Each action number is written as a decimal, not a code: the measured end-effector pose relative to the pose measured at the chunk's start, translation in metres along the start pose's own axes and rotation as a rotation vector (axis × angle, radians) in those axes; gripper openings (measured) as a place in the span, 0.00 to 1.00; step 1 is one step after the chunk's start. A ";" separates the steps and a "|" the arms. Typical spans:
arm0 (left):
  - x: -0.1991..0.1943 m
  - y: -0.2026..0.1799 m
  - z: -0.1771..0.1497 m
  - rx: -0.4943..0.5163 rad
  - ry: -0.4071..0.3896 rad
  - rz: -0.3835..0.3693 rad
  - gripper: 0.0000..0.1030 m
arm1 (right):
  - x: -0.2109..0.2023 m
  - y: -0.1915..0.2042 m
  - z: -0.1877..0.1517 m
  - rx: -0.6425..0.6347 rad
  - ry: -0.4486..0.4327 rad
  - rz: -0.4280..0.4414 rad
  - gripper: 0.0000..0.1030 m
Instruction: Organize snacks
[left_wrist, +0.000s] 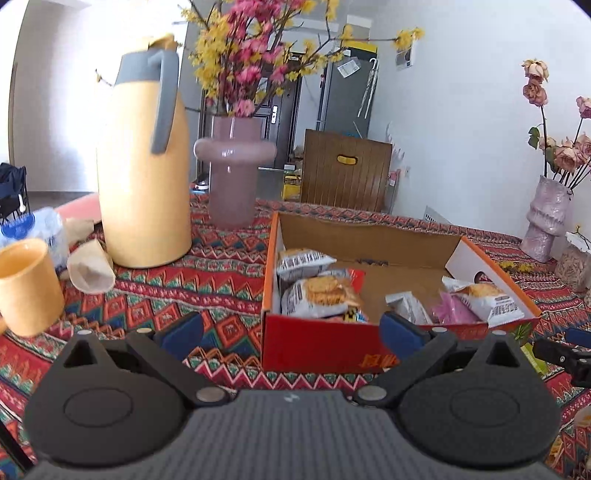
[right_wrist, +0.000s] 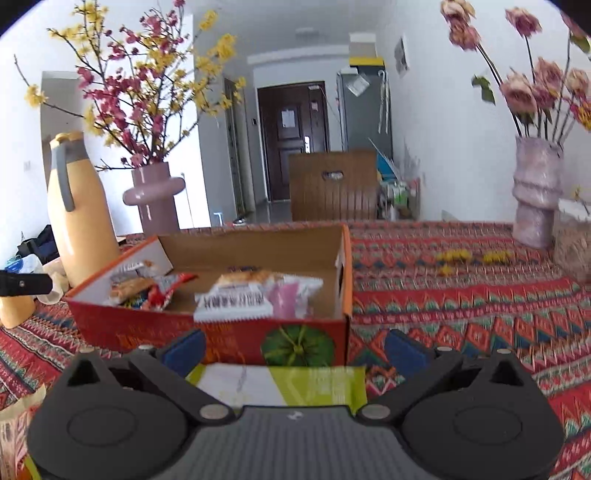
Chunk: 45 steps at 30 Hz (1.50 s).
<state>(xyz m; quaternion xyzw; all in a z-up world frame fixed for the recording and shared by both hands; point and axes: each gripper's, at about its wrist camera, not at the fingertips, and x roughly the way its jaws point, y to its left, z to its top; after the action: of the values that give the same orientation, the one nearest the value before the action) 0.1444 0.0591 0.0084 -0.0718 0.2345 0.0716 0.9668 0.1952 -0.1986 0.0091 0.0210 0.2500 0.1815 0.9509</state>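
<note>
Hovering low over the patterned surface (right_wrist: 461, 302), both claws face the open cardboard box (right_wrist: 258, 240), which serves as the landmark.

Right claw (right_wrist: 293, 352): spread wide, pinching nothing. A green-and-white snack packet (right_wrist: 288, 384) lies flat on the surface between its blue fingers (right_wrist: 184, 350), just in front of the box's near wall, under the watermelon print. I can't tell whether the packet touches the wall.

Left claw (left_wrist: 291, 334): also spread, empty, pointed at the box's near left corner. Its right finger overlaps the near wall in the left wrist view; actual contact can't be judged.

Inside the box: several biscuit packs (left_wrist: 317, 295) stacked against the left wall, a red wrapper (right_wrist: 166, 291) beside them, and a white pack over a pink wrapper (right_wrist: 286, 295) near the right wall.

Left of the box: yellow thermos jug (left_wrist: 144, 170), pink vase with blossom branches (left_wrist: 234, 173), yellow cup (left_wrist: 26, 284), paper cup (left_wrist: 90, 267) on its side. Right of the box, well apart: a second, textured vase with dried roses (right_wrist: 535, 192).
</note>
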 end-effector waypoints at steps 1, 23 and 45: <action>0.003 0.000 -0.003 0.000 -0.002 0.002 1.00 | 0.002 0.000 -0.002 0.003 0.005 -0.001 1.00; 0.012 0.002 -0.018 0.001 -0.009 0.016 1.00 | 0.020 -0.012 -0.020 0.071 0.040 -0.017 1.00; 0.009 0.002 -0.018 0.002 -0.032 0.010 1.00 | 0.018 -0.011 -0.019 0.067 0.018 -0.014 1.00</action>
<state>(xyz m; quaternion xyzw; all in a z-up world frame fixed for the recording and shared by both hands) 0.1444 0.0587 -0.0117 -0.0683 0.2195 0.0773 0.9701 0.2041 -0.2037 -0.0172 0.0495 0.2646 0.1666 0.9486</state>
